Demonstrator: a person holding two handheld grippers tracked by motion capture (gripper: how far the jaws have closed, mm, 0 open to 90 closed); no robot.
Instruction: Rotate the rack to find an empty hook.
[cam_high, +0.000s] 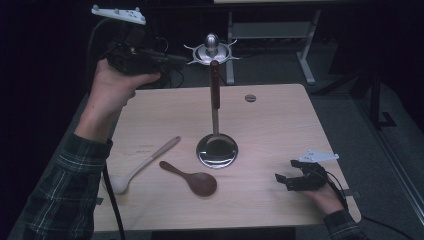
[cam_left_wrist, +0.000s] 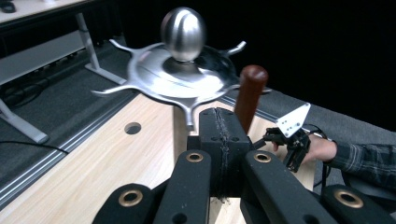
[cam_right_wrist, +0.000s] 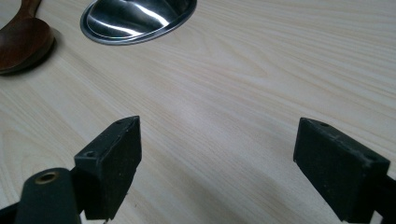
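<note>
A pale wood table (cam_high: 270, 130) stands in a dark room over grey floor. At its centre rises a steel utensil stand (cam_high: 212, 50), a ladle (cam_high: 215, 90) hanging at its 6 o'clock. The left gripper (cam_high: 172, 59), jaws pressed together, empty, hovers at the stand's 9 o'clock. The left gripper view reveals the ladle's brown handle top (cam_left_wrist: 250, 95) just beyond the pads. The right gripper (cam_high: 281, 181), jaws apart, rests at 4 o'clock; two spoons (cam_high: 192, 181) lie at 7.

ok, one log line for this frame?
left tongs: shut, empty, raised beside rack top | ladle: hanging on rack | right tongs: open, resting on table | two spoons on table
</note>
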